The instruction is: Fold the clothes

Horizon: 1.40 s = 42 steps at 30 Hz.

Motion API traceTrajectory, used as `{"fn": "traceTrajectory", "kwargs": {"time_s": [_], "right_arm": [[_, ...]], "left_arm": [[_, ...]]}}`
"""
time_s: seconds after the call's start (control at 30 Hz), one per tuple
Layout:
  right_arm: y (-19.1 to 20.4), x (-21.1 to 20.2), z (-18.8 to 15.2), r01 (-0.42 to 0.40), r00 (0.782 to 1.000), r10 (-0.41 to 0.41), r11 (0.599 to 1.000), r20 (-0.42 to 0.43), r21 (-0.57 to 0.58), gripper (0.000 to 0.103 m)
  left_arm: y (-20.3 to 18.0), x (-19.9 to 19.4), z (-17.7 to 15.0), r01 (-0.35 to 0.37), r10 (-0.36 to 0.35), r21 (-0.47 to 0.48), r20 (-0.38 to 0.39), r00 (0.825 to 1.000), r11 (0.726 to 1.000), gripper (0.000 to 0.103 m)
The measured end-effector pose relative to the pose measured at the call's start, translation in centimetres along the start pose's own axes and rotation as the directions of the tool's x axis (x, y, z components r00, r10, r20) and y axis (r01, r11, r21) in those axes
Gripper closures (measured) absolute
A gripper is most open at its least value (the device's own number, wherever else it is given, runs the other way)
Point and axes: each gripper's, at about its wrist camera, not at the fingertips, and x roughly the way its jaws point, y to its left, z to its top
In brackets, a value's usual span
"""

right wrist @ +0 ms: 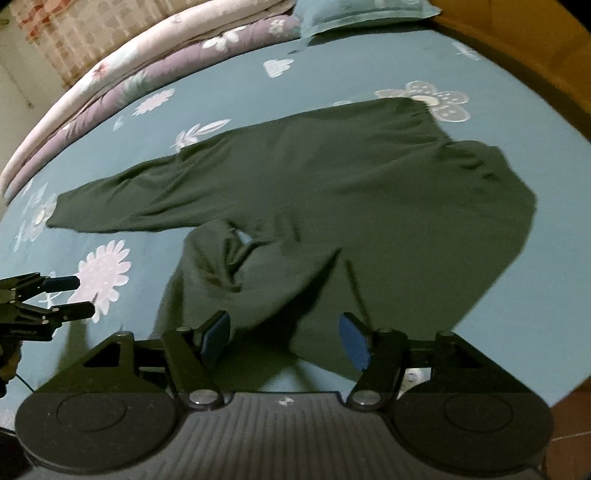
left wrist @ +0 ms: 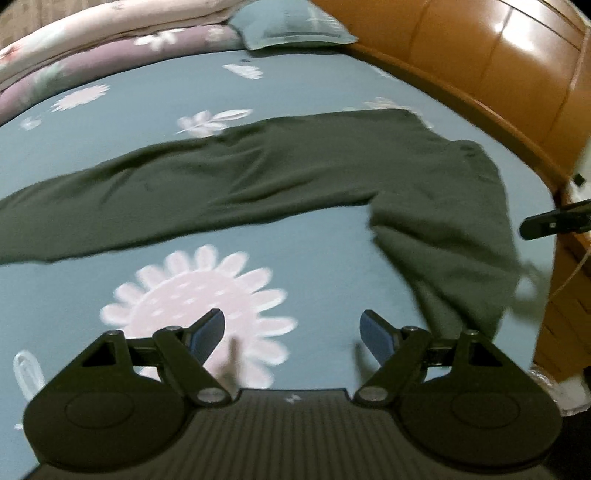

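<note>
The left gripper hangs spread wide with nothing between its blue pads, above a large pink flower print on the teal bedsheet. Ahead of it and off to its right lie the dark green trousers: one leg stretches flat across the sheet well beyond the fingertips, while the other bends down toward the gripper's right side, near but not touching it.

The right gripper is also spread, gripping nothing; the nearer trouser leg lies directly under and between its fingers, though the blur hides whether the pads touch the cloth. Beyond it the waist end spreads to the right and the far leg runs away to the left. Far to its left the other gripper shows, parted, over the sheet.

Past the trousers, folded quilts and a pillow line the bed's far edge; a wooden headboard curves along the right.
</note>
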Motion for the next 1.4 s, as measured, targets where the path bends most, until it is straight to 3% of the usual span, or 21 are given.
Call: {"fn": "traceTrajectory", "kwargs": {"time_s": [0.33,0.47,0.6,0.8,0.9,1.0,1.1,1.27,1.4], "right_arm": [[-4.5,-0.3,-1.6,-0.042,0.998,0.041,0.999,0.045,0.028,0.032],[-5.9,0.7,-0.7,-0.107,0.993,0.108,0.994,0.042,-0.019,0.031],[-7.1,1.8,0.4,-0.177,0.983,0.180,0.982,0.030,-0.071,0.027],[-9.0,3.5,2.1,-0.281,0.958,0.285,0.948,0.006,-0.146,0.027],[-9.5,4.4,2.7,-0.321,0.946,0.324,0.931,-0.010,-0.174,0.026],[-9.8,5.3,2.7,-0.331,0.943,0.330,0.928,-0.032,-0.172,0.026],[-10.3,6.3,2.3,-0.340,0.940,0.336,0.929,-0.055,-0.149,0.025],[-10.6,7.1,1.8,-0.348,0.938,0.341,0.928,-0.067,-0.137,0.023],[-10.1,7.0,1.5,-0.327,0.945,0.321,0.933,-0.063,-0.150,0.021]], "left_arm": [[-8.7,0.3,2.8,0.129,-0.134,0.164,0.016,0.991,0.978,0.019],[-12.8,1.1,2.4,0.051,-0.054,0.190,0.011,0.998,0.980,0.019],[-15.1,2.4,1.0,-0.051,0.052,0.135,-0.003,0.999,0.990,0.019],[-16.2,5.3,-0.5,-0.241,0.241,0.014,-0.017,0.970,0.971,0.019],[-16.1,5.8,-0.6,-0.296,0.296,-0.047,-0.004,0.955,0.954,0.019],[-16.1,6.1,-0.5,-0.321,0.323,-0.071,0.020,0.946,0.945,0.019],[-15.7,7.5,-0.8,-0.323,0.322,-0.066,-0.019,0.947,0.944,0.019],[-14.6,8.0,-1.5,-0.276,0.277,-0.183,-0.021,0.961,0.943,0.018],[-14.6,7.8,-1.9,-0.264,0.267,-0.171,-0.002,0.964,0.949,0.018]]}}
